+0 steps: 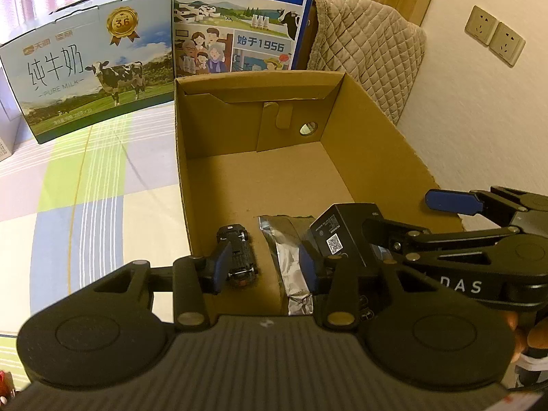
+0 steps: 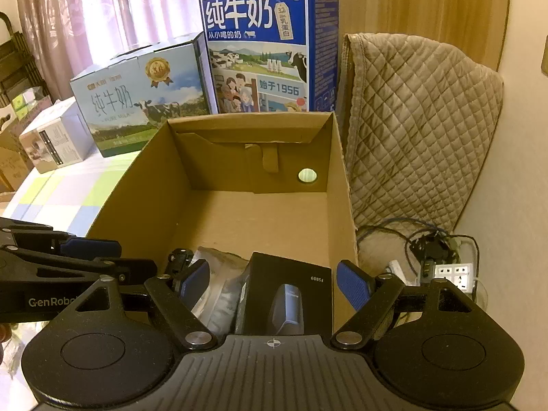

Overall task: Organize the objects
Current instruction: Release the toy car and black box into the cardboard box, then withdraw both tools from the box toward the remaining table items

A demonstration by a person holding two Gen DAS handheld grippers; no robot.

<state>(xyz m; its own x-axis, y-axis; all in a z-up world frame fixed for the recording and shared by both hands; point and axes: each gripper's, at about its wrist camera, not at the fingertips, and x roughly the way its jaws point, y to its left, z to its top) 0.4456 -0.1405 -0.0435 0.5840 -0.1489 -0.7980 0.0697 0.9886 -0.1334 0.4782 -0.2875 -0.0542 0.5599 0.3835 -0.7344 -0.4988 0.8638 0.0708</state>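
The near end of the cardboard box (image 1: 376, 120) lies hidden behind both gripper bodies. Inside it, the silver foil packet (image 1: 291, 260) and the black box (image 2: 291, 291) are partly covered, their lower ends unseen. The black box's small print is unreadable. The tall blue milk carton (image 1: 239, 17) behind the cardboard box is cut off at the top edge in the left wrist view.

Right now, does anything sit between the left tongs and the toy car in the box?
Nothing visible does. The open left tongs hang just over the toy car, with the foil pack beside it.
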